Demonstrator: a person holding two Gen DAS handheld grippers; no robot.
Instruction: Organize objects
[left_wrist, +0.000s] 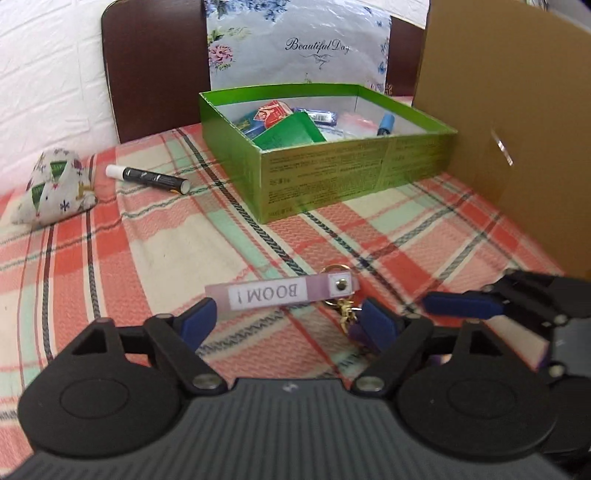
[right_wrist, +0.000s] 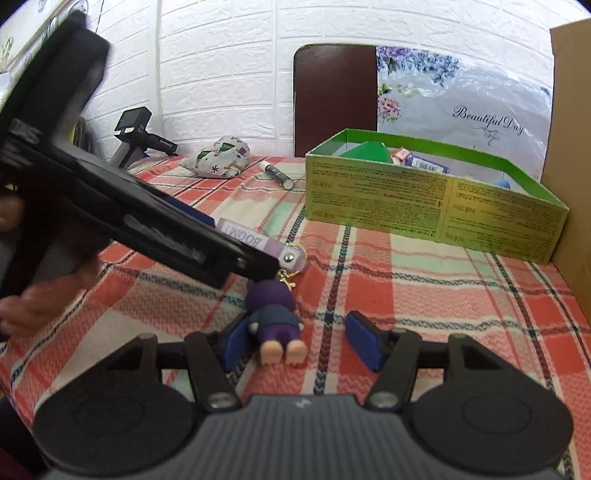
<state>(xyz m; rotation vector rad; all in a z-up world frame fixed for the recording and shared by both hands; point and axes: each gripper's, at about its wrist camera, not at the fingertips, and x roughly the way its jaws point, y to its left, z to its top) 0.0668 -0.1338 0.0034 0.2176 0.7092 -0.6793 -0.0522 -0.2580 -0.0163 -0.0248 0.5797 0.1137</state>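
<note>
Looking through the left wrist camera, I see my left gripper (left_wrist: 284, 319) standing wide apart over the checked tablecloth (left_wrist: 110, 251), with nothing pressed between its blue pads (left_wrist: 197, 321). The pink "BOOM!" strap (left_wrist: 280, 291) of a keychain lies flat just past the fingertips, its gold clasp (left_wrist: 343, 310) and a scrap of purple showing beside the right-hand pad. My right gripper (left_wrist: 461, 304) pokes in from the right edge, near that clasp. Farther back sits the green box (left_wrist: 332, 173), already holding small packets and a blue tube, with a cardboard panel (left_wrist: 517, 110) touching its right side. A black marker with a white cap (left_wrist: 147, 176) lies left of the box, and a patterned pouch (left_wrist: 55, 188) rests farther left. Through the right wrist camera, my right gripper (right_wrist: 291, 343) is partly open around the purple doll (right_wrist: 275, 317) on the keychain; the doll lies face down between the pads, close against the left one, well clear of the right one, so it is not clamped. The left gripper (right_wrist: 221, 254), held by a hand (right_wrist: 44, 295), slants down over the strap (right_wrist: 258, 242). The green box (right_wrist: 424, 206) stands behind, the marker (right_wrist: 277, 172) and pouch (right_wrist: 219, 157) to its left.
</note>
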